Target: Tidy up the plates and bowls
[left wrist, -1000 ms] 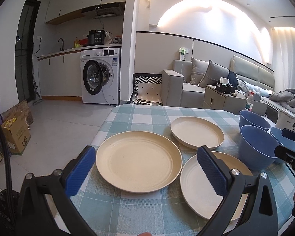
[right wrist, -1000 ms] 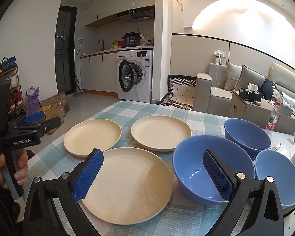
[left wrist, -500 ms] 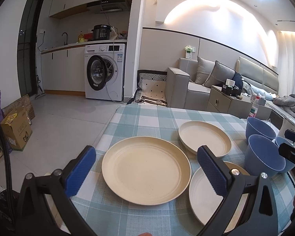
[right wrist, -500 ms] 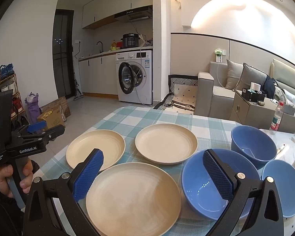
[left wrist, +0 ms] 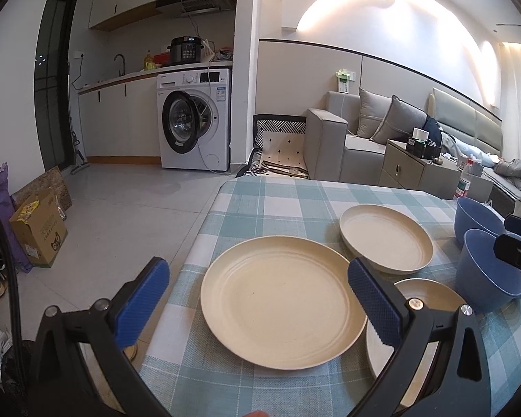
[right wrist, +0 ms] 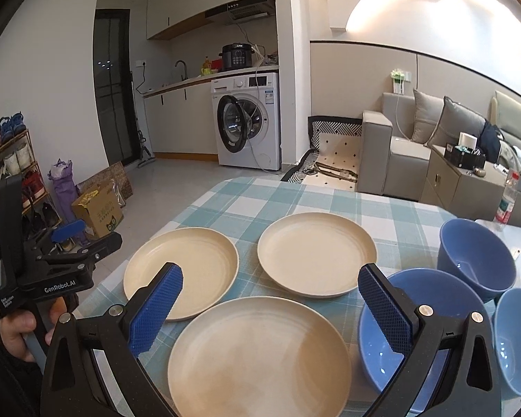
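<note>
Both grippers are pulling back from the checked tablecloth (right wrist: 295, 198); left gripper (left wrist: 257, 299) and right gripper (right wrist: 271, 302) are hovering released over three cream plates (right wrist: 260, 354), blue bowls (right wrist: 476, 260) sitting rightward.

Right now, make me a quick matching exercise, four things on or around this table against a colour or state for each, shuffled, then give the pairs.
Things:
1. nearest plate
2. largest bowl
3. washing machine door
4. right gripper

Colour or state:
A. blue, standing upright
B. jaws apart, holding nothing
C. cream, lying flat on the checked tablecloth
D. swung open

Pairs: 1-C, 2-A, 3-D, 4-B
</note>
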A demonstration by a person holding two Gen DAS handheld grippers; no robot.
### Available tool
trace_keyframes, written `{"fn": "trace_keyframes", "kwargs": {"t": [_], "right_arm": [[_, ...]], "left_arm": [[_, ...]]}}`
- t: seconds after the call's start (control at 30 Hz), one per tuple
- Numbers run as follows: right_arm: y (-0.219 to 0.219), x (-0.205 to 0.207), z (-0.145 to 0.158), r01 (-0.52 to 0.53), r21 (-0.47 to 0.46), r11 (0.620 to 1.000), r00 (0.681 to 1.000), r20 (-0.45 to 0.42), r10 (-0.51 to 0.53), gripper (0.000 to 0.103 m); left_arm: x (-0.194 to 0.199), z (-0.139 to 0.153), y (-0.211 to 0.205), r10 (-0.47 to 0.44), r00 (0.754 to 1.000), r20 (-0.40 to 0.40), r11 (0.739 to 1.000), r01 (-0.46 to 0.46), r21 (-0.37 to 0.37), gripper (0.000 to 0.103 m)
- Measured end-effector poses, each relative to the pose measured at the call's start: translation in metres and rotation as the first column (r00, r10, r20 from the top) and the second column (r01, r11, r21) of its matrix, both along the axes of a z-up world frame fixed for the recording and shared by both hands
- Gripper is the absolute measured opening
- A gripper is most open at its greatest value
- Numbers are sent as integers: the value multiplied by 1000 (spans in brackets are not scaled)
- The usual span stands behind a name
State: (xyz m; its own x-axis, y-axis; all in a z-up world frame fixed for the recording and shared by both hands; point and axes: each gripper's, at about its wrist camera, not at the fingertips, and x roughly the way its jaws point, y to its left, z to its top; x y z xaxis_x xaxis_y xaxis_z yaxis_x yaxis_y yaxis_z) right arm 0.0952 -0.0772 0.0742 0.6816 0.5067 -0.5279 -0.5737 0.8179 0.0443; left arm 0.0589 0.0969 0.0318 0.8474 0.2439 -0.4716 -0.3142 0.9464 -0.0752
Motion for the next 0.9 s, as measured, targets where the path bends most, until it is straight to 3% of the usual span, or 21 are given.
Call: {"fn": "trace_keyframes", "kwargs": {"t": [0.9], "right_arm": [[55,42,-21,-46,-57,997,995,-89,41,103]], "left_arm": [[7,-26,42,74,996,-59,995,-77,-56,103]]}}
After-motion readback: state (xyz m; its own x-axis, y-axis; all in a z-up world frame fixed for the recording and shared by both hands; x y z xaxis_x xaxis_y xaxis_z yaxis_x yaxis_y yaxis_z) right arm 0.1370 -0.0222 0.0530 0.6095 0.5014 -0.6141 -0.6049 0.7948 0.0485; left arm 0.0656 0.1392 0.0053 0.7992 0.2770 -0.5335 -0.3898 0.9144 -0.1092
